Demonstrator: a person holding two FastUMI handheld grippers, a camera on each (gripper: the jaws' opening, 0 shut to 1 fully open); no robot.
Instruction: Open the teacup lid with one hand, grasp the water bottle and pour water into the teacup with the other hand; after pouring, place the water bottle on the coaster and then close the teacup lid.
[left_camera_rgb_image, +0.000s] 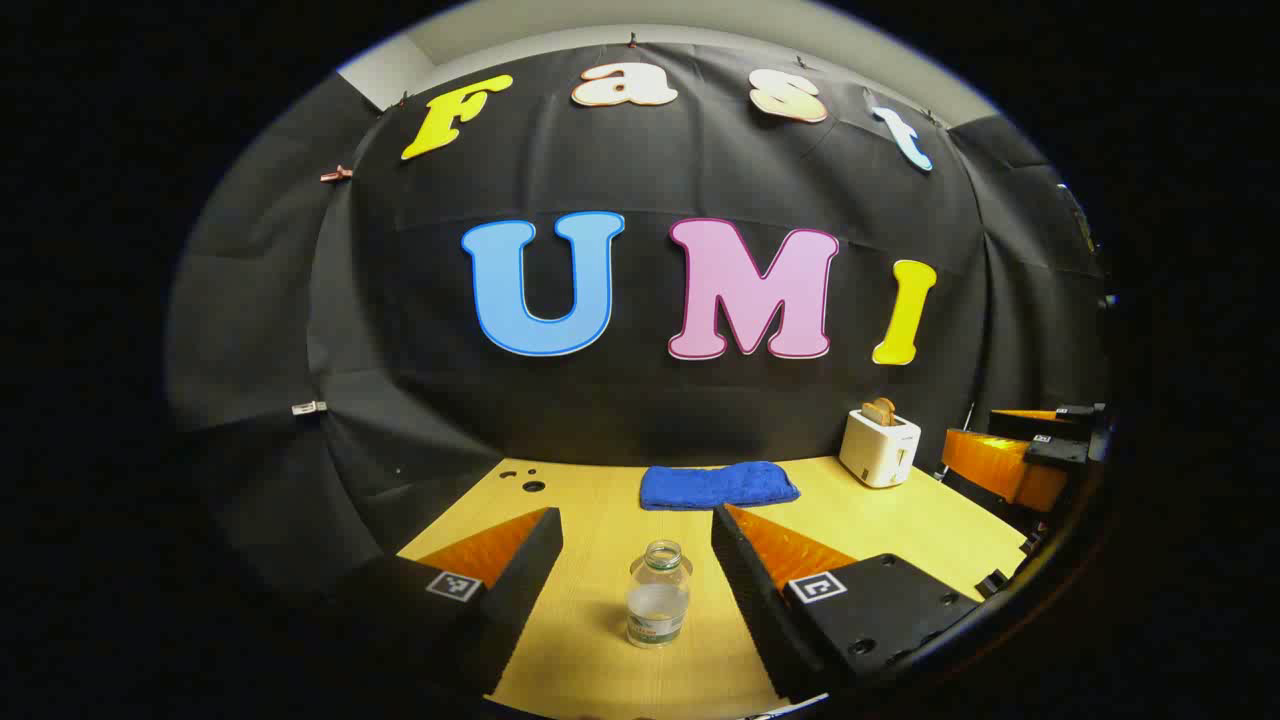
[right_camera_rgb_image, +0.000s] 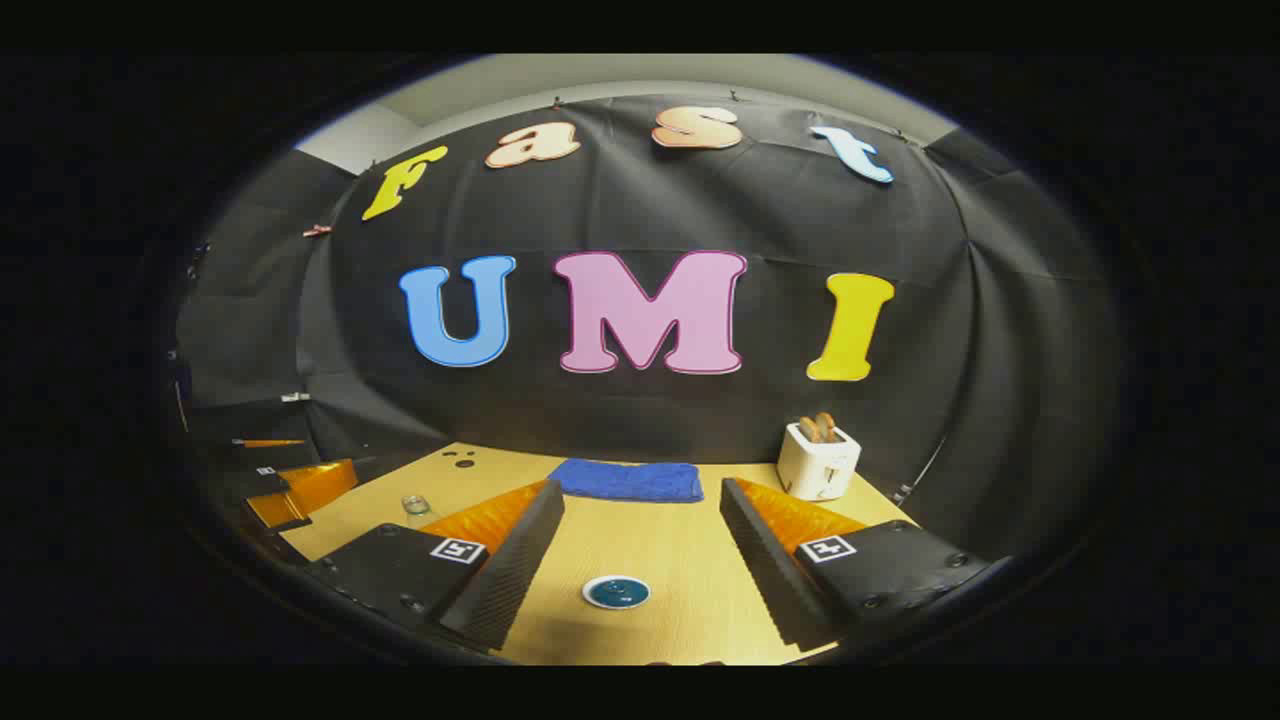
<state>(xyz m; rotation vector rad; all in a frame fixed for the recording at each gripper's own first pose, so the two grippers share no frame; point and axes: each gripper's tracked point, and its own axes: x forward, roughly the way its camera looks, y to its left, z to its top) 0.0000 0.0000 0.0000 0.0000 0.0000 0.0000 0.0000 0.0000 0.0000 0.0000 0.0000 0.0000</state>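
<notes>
From the left gripper view, I find the water bottle standing upright on the wooden table, between the two fingers of my left gripper, touching neither. That gripper stands wide apart, with bare table on each side of the bottle. The bottle is small and of clear plastic, its mouth uncapped, water filling roughly its lower half, with a green-and-white label band near the base. Beyond it a folded blue cloth lies near the back of the table, and a white toaster with bread in its slots stands to the right of the cloth. The other gripper appears at the right edge of this view.

From the right gripper view, my right gripper is likewise spread wide and holds nothing. Between its fingers, flat on the table, lies a round dark-blue coaster with a pale rim. The bottle shows far off to the left, just beside the left finger. The blue cloth and toaster stand beyond.
</notes>
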